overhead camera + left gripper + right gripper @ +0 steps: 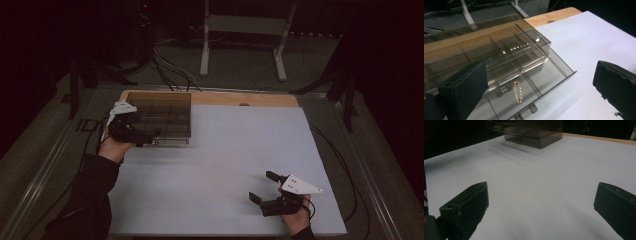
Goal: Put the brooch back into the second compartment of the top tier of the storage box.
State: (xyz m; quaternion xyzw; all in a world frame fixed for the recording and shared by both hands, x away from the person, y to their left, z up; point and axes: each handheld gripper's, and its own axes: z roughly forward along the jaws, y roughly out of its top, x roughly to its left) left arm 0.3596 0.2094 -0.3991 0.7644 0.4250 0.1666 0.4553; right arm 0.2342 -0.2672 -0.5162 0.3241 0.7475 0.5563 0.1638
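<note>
A smoky clear plastic organiser box (pixel 162 116) with several compartments sits at the far left of the white sheet (pixel 240 160). My left gripper (pixel 150 137) is at the box's near left corner, jaws open, holding nothing. In the left gripper view the box (pixel 499 50) is close ahead between the wide-apart jaws of the left gripper (pixel 540 75), and a gold safety pin (pixel 518 91) lies in a near compartment. My right gripper (pixel 263 186) rests low over the sheet at the near right, open and empty. In the right gripper view the right gripper (pixel 541 190) faces the distant box (pixel 534 131).
The sheet covers a wooden board (pixel 250 99) whose far edge shows behind the box. Cables (pixel 172 75) and a white metal stand (pixel 245 37) are on the floor beyond the table. A metal rail (pixel 362 165) runs along the right side.
</note>
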